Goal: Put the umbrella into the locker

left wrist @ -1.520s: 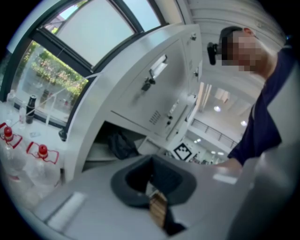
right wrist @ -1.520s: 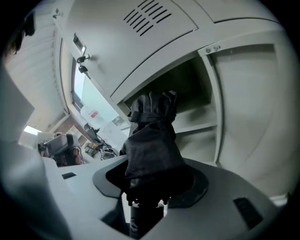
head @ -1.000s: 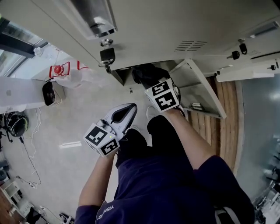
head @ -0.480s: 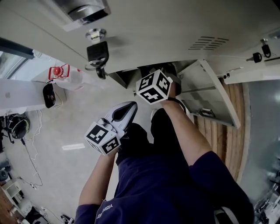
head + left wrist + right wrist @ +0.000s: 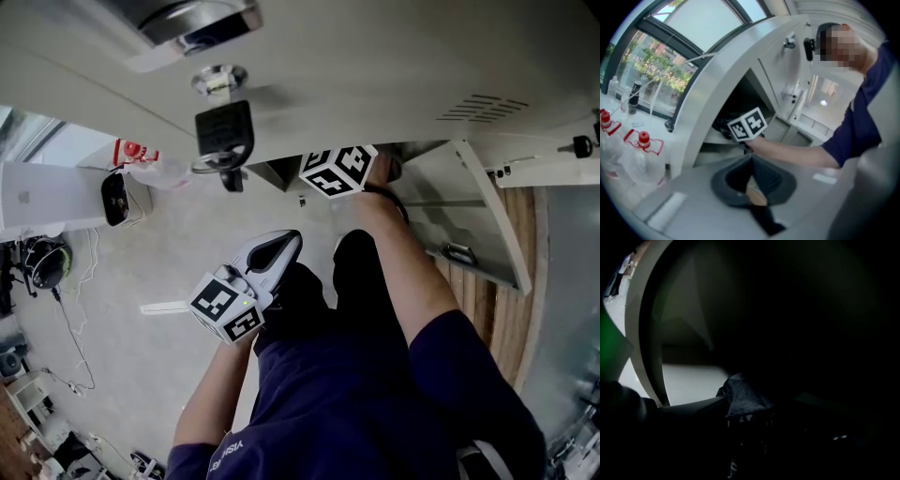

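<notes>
The umbrella (image 5: pixel 743 399) shows only in the right gripper view, as dark folded fabric in the gloom of the locker. My right gripper (image 5: pixel 746 430) holds it at the near end, its jaws barely visible in the dark. In the head view only that gripper's marker cube (image 5: pixel 337 171) and the forearm show, reaching into the locker opening (image 5: pixel 279 172). The left gripper view shows the same cube (image 5: pixel 747 124) at the opening. My left gripper (image 5: pixel 284 244) hangs lower over the floor, shut with nothing in it, in its own view (image 5: pixel 752 187) as well.
The locker's door (image 5: pixel 469 216) stands open to the right of the arm. A black key fob (image 5: pixel 223 131) hangs from a lock on the door above. Plastic bottles with red labels (image 5: pixel 141 155) stand on the floor at left, beside a white box (image 5: pixel 47 192) and cables (image 5: pixel 66 309).
My right gripper has rolled and gone farther into the locker, and the umbrella's black bulk has passed out of the head view. The left gripper has sunk a little.
</notes>
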The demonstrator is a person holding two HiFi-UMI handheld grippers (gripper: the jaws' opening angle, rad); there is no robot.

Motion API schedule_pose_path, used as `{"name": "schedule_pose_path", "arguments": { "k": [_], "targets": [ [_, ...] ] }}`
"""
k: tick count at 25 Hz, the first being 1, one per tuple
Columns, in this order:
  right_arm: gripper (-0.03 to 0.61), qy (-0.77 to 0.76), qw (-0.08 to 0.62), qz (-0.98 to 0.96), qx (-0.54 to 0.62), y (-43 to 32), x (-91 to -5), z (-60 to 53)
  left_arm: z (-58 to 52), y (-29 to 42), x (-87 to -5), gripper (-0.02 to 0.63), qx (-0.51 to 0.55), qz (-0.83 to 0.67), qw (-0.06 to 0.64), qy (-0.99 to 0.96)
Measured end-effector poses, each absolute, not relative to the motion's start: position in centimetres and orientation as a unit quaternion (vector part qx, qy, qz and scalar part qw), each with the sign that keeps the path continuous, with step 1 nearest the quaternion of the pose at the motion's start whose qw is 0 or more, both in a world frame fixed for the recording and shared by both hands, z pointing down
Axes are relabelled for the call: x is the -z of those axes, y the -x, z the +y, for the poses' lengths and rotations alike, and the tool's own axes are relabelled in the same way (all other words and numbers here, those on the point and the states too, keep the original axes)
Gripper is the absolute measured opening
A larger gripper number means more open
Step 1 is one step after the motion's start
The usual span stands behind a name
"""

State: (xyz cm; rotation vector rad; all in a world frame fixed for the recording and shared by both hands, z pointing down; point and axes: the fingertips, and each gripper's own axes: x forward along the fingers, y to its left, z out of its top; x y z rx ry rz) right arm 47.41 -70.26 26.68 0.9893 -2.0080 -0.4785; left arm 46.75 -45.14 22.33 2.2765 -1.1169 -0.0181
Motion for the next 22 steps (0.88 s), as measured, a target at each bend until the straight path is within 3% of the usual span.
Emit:
{"name": "schedule_pose_path", "arguments": {
  "k": [6, 12, 22],
  "targets": [
    [0.224, -0.395, 0.409, -0.799, 0.195, -47.2, -26.5, -71.2, -45.6, -46.8, -22.4, 0.000, 0.008, -0.420, 0.291, -0.860],
    [0.288, -0.387, 0.396, -0.818, 0.155, -47.7, -26.2, -70.5, -45.1, -47.1, -21.3, 0.000, 0.001, -0.416, 0.291, -0.862],
    [0.288, -0.379, 0.387, -0.827, 0.147, -48.7, -21.4, -64.9, -42.0, -47.5, -14.7, 0.000, -0.002, -0.415, 0.296, -0.860]
  ]
}}
